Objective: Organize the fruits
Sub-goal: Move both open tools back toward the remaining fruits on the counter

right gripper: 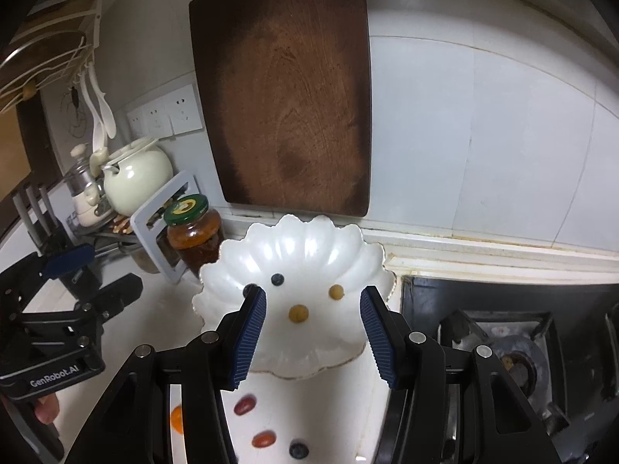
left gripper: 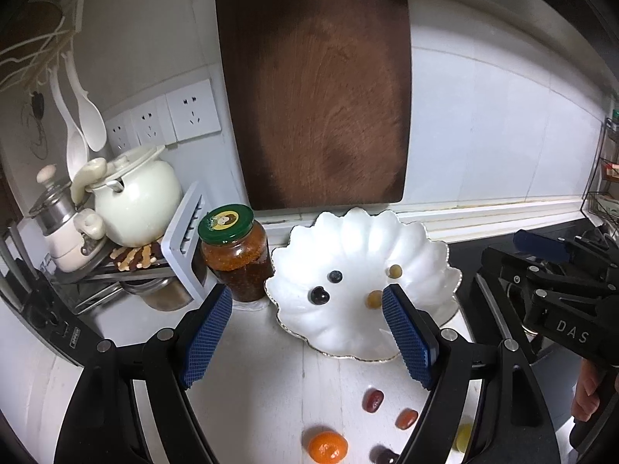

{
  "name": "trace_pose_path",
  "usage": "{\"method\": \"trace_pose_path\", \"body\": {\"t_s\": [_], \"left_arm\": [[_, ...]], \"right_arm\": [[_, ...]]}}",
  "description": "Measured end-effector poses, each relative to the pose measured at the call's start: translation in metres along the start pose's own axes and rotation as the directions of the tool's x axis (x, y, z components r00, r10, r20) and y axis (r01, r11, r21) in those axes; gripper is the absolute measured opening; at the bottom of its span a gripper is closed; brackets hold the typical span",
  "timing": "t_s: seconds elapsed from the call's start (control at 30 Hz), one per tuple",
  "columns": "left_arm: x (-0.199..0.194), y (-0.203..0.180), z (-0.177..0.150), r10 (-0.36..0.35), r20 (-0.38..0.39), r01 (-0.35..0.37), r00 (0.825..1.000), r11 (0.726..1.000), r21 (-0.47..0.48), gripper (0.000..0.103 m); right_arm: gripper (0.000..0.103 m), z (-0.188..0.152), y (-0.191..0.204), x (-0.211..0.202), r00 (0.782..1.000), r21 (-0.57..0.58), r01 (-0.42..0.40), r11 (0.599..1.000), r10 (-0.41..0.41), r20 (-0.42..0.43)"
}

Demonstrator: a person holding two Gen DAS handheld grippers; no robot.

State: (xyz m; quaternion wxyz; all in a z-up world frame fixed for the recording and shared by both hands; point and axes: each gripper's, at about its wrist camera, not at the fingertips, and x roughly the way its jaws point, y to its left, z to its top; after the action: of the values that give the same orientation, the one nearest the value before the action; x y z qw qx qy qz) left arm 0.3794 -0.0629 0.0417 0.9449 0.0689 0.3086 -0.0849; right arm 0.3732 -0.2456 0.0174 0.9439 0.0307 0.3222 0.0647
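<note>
White tiled wall and a dark wooden cutting board [left gripper: 321, 96] propped upright fill the background of the left wrist view, above a pale tabletop [left gripper: 263, 379]. On it sits a glossy white scalloped plate [left gripper: 348, 332] holding two dark berries and two yellowish grapes, with a green-lidded glass jar [left gripper: 236, 251] touching or just beside its left edge. The left tool [left gripper: 305, 332] hangs empty, its ribbed blue pads spread wide. Below it on the tabletop lie loose fruits: a dimpled orange mandarin [left gripper: 327, 446], two smooth reddish grapes [left gripper: 372, 400] and a dark one at the frame's bottom. These are round and slick, so a careless pinch could squirt one away or crush it, and a sideways sweep could knock the jar. From the right wrist view the same plate [right gripper: 309, 359] lies ahead, its fluted rim thin and gilt-edged, with a black gas stove [right gripper: 503, 332] close on the right. The right tool [right gripper: 313, 332] is also empty, jaws apart with nothing between them. A fruit rolling right could drop into the burner; pads catching the rim could tip the plate.
</note>
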Motion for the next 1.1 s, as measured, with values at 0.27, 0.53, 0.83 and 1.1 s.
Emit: {"method": "trace_pose_path", "body": {"t_s": [0.27, 0.53, 0.83, 1.1], "left_arm": [[-0.023, -0.006, -0.016, -0.040, 0.014, 0.040, 0.999, 0.999, 0.010, 0.080], [-0.036, -0.013, -0.032, -0.071, 0.009, 0.071, 0.997, 0.997, 0.019, 0.080], [-0.043, -0.019, -0.053, -0.092, -0.014, 0.092, 0.996, 0.995, 0.036, 0.080], [-0.044, -0.026, -0.072, -0.112, -0.044, 0.114, 0.993, 0.992, 0.047, 0.080]], "right_arm": [[0.052, -0.017, 0.001, -0.025, 1.000, -0.002, 0.005, 1.000, -0.005, 0.015], [0.052, -0.037, 0.002, -0.041, 1.000, 0.011, -0.003, 1.000, 0.003, 0.014], [0.052, -0.060, 0.003, -0.051, 1.000, 0.020, -0.001, 1.000, 0.001, -0.006], [0.052, -0.081, 0.003, -0.051, 0.999, 0.024, 0.002, 1.000, -0.001, -0.052]]}}
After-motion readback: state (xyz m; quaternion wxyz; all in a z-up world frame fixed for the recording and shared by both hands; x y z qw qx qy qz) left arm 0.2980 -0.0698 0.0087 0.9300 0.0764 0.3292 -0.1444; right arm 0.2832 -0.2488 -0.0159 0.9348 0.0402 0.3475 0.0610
